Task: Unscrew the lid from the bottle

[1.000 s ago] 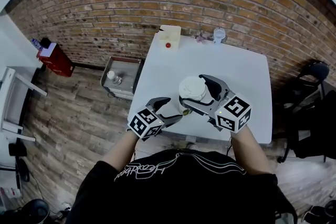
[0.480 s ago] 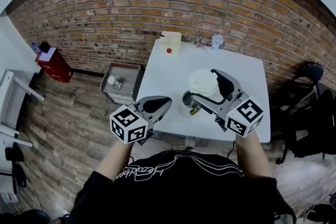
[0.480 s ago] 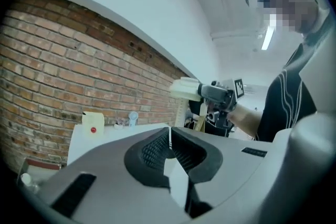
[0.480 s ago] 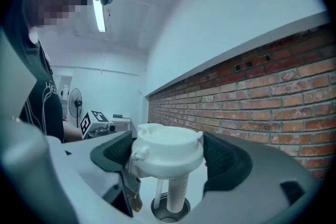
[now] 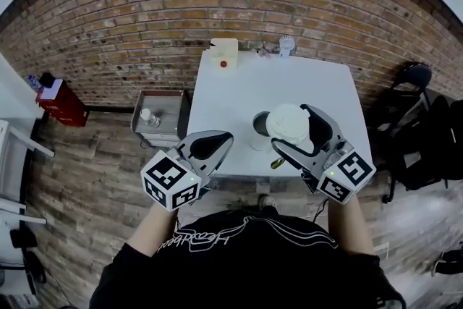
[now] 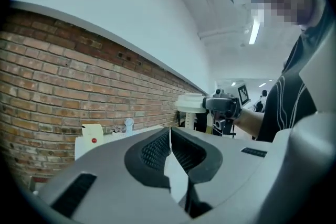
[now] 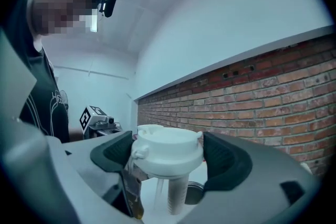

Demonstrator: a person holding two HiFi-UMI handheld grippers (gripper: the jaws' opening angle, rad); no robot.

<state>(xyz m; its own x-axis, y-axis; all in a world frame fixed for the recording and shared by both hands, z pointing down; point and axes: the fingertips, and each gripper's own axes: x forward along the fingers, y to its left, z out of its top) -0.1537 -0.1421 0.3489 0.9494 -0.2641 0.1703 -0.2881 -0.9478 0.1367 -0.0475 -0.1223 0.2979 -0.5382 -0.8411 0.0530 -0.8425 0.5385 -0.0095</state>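
Note:
The clear bottle [image 5: 258, 132] stands uncapped near the front edge of the white table [image 5: 231, 94], its dark mouth showing. My right gripper [image 5: 293, 129] is shut on the white lid [image 5: 288, 122], held above and just right of the bottle. In the right gripper view the lid [image 7: 168, 150] sits between the pads, a straw [image 7: 176, 194] and a yellowish strap [image 7: 131, 191] hang below it, and the bottle rim [image 7: 195, 192] shows underneath. My left gripper [image 5: 215, 143] hovers left of the bottle, off the table corner, shut and empty. The left gripper [image 6: 169, 132] shows its pads pressed together.
A cream box with a red dot [image 5: 223, 52] and a small clear cup [image 5: 286, 45] stand at the table's far edge by the brick wall. A metal cart [image 5: 158, 116] holding a small bottle is left of the table. A black chair [image 5: 412, 83] stands at the right.
The left gripper, open beside the bottle a second ago, has shut empty and risen back to the left. The right gripper has carried the lid up and right, off the bottle.

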